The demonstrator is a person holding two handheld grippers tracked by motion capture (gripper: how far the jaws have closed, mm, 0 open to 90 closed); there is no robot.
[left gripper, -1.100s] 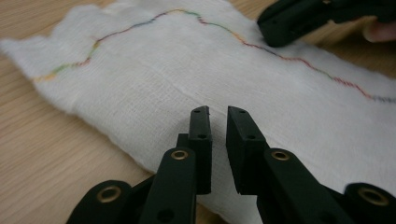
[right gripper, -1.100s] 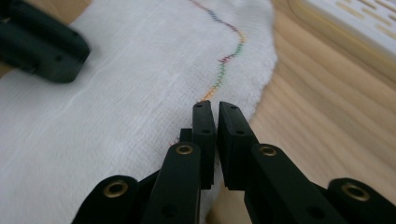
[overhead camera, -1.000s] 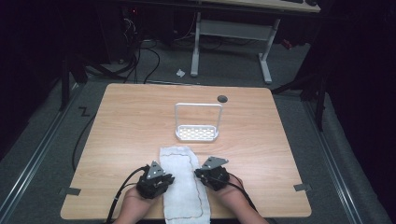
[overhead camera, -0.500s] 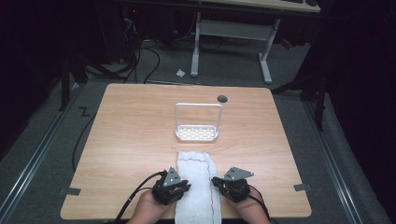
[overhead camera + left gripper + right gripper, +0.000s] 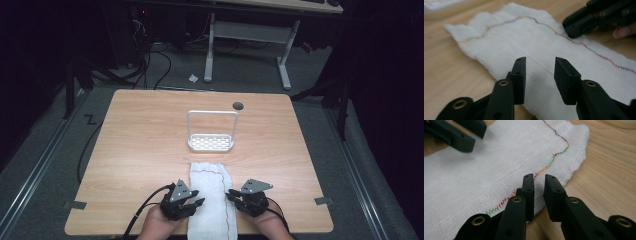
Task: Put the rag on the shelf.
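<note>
A white gauze cloth (image 5: pixel 210 197) with a multicoloured stitched line lies flat at the table's near edge and hangs a little over it. My left gripper (image 5: pixel 196 199) sits at its left border, and its jaws have just been opening. In the left gripper view the left gripper (image 5: pixel 540 60) is open above the cloth (image 5: pixel 524 37) with nothing pinched. My right gripper (image 5: pixel 231 195) sits at the right border. Its jaws have also just been opening. In the right gripper view the right gripper (image 5: pixel 539 177) shows a narrow gap over the cloth's (image 5: pixel 486 170) stitched edge, pads off it.
A white wire rack (image 5: pixel 211 131) with a perforated base stands mid-table beyond the cloth. A dark round hole (image 5: pixel 238 105) is set in the wooden table (image 5: pixel 130 150) near its far edge. Cables and a desk frame (image 5: pixel 280 55) lie on the floor behind.
Both grippers came back toward the near edge and spread apart, and the cloth now lies narrower between them. The left jaws stand visibly wider than before.
</note>
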